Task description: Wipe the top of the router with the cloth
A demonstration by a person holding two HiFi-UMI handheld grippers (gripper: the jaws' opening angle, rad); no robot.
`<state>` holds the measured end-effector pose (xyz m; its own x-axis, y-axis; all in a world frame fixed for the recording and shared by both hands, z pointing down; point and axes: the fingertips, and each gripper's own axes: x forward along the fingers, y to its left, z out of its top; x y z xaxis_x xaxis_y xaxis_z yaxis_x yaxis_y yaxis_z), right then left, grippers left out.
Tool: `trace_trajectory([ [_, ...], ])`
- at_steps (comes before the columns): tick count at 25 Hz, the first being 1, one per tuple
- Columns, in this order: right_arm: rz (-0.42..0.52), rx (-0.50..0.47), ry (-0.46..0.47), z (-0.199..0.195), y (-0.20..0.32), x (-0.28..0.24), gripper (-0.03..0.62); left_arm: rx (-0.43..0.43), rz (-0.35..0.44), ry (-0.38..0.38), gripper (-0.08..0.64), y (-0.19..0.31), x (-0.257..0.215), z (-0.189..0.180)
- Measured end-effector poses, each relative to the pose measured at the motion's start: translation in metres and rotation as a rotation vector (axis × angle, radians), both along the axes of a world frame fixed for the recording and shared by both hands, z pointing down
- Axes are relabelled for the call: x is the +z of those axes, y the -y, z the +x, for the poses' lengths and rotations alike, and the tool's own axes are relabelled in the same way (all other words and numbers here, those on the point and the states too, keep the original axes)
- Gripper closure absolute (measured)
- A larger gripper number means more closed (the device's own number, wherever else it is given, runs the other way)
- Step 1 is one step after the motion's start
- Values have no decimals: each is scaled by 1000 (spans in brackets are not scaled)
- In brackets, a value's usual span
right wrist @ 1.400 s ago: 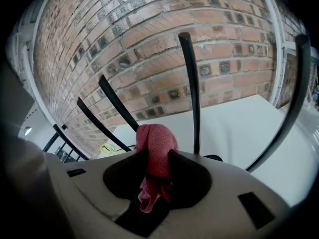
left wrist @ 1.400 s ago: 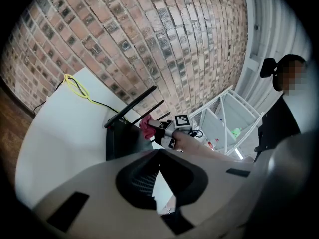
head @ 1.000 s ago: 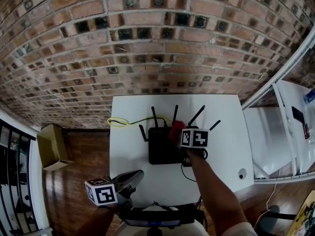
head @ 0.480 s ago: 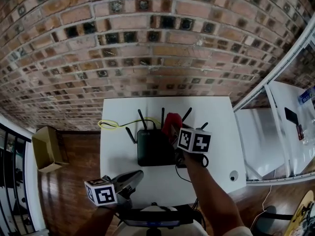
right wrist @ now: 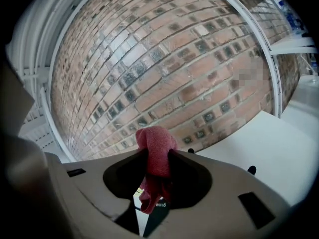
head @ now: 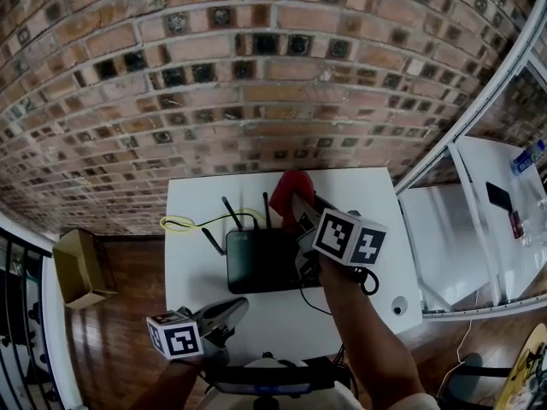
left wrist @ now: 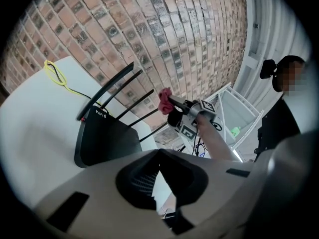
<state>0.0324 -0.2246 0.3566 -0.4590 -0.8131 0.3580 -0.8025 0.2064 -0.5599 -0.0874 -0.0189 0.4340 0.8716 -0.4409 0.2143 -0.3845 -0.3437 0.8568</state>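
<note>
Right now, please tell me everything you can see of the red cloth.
The cloth is a small, dark red, fuzzy piece of fabric, bunched up. The right gripper pinches its middle; one lump stands above the jaws and a tail hangs below them. It is in the air above the black router, clear of its flat top.

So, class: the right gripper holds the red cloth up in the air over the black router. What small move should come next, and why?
Probably lower the right gripper until the cloth meets the router. Its jaws already pinch the cloth, but the left gripper view shows it hanging up near the antenna tips, well clear of the flat top, so no wiping can begin yet.
</note>
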Motion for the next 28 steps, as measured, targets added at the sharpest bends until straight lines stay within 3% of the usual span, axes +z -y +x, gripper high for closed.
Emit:
trace_trajectory([
  [7, -58, 17, 55, 9, 4, 21, 449, -6, -8, 8, 537, 2, 0, 5],
  [28, -281, 41, 24, 8, -6, 131, 450, -59, -27, 22, 537, 8, 3, -10],
])
